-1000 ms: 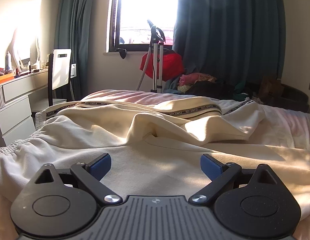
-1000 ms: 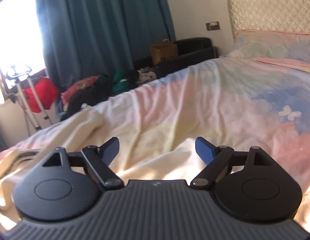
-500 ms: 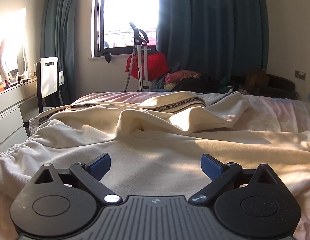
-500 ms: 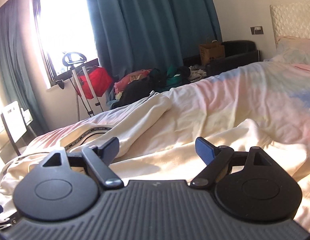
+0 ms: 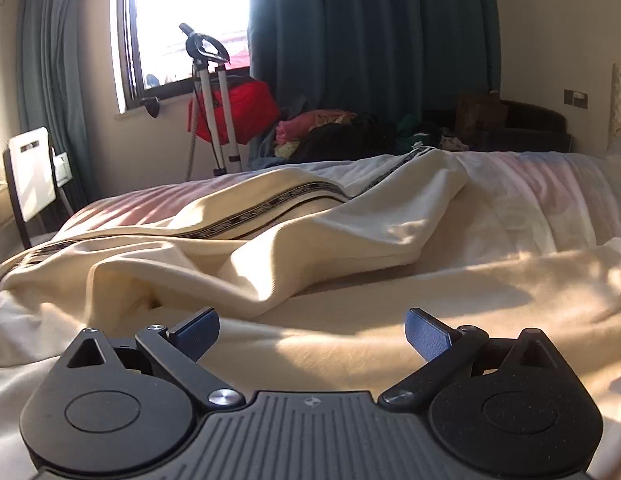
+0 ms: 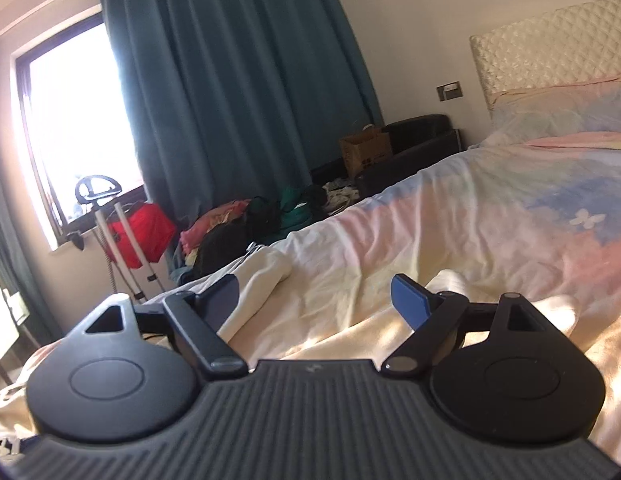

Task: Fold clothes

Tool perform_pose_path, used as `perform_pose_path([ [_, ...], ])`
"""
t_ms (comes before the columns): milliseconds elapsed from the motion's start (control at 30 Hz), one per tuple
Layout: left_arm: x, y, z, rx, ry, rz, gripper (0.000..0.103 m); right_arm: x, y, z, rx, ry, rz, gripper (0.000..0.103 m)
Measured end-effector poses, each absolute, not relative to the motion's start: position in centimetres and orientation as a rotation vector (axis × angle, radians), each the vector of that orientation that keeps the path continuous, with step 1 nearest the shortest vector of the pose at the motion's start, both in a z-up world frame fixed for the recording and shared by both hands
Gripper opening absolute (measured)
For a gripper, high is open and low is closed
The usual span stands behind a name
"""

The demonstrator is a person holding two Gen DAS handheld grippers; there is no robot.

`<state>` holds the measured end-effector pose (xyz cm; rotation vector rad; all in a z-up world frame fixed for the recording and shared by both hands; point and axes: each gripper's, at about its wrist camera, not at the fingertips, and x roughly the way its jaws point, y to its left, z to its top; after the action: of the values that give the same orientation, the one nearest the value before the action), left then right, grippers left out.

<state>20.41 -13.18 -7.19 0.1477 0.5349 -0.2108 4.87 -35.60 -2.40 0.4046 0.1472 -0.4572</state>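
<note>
While both the left gripper (image 5: 310, 330) and right gripper (image 6: 312, 300) hung open and empty, a careless pinch risked bunching the rumpled cream garment (image 5: 350, 240)

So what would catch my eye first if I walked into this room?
Probably the rumpled cream garment with its dark patterned stripe, sprawled across the bed in the sunlight. Behind it, a red bag glows under the bright window, beside tall teal curtains. Up close, both open claws, left and right, hover empty over the fabric.

Bed (image 6: 490, 216) with pastel patchy sheet, rumpled cream garment (image 5: 310, 240) with dark patterned trim across lower frame, pillow (image 6: 570, 112) upper right
</note>
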Motion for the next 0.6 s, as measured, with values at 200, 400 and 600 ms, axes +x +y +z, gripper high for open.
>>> perform_pose_path([
  [200,31.0,-23.0,-8.3,0.195,0.573,-0.301,0.100,7.2,-37.8,-4.6,0.479,0.208,-0.497,0.085],
  [400,40.2,-30.0,-10.7,0.174,0.604,-0.300,0.096,9.4,-37.8,-7.0,0.477,0.223,-0.553,0.085],
  [600,44.3,-34.1,-13.2,0.273,0.606,-0.308,0.089,12.1,-38.9,-9.2,0.507,0.277,-0.559,0.085],
])
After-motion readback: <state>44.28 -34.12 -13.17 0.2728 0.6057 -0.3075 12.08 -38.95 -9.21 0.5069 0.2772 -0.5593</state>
